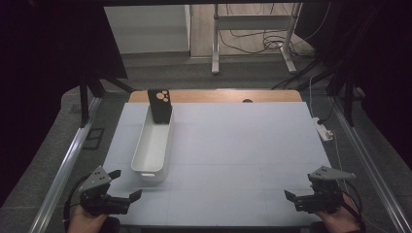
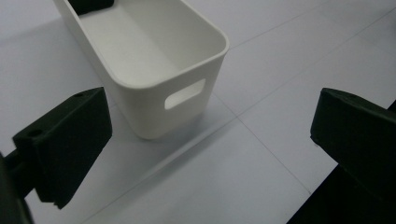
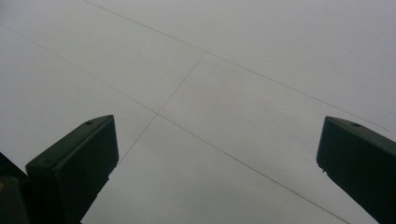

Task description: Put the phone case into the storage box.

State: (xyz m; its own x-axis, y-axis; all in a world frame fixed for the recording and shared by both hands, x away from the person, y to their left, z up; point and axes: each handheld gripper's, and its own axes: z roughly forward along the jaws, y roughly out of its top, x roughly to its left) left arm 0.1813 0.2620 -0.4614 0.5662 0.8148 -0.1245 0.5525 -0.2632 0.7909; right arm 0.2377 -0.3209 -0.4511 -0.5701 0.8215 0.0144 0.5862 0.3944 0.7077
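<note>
Dim room, evenly lit table; soft shadows, slightly blurred gripper views, dark edges.

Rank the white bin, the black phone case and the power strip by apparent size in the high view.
1. White bin, clearly largest.
2. Black phone case, leaning upright in the bin's far end.
3. Power strip off the table's right edge, smallest, though partly cut off from sight, so less sure.
</note>
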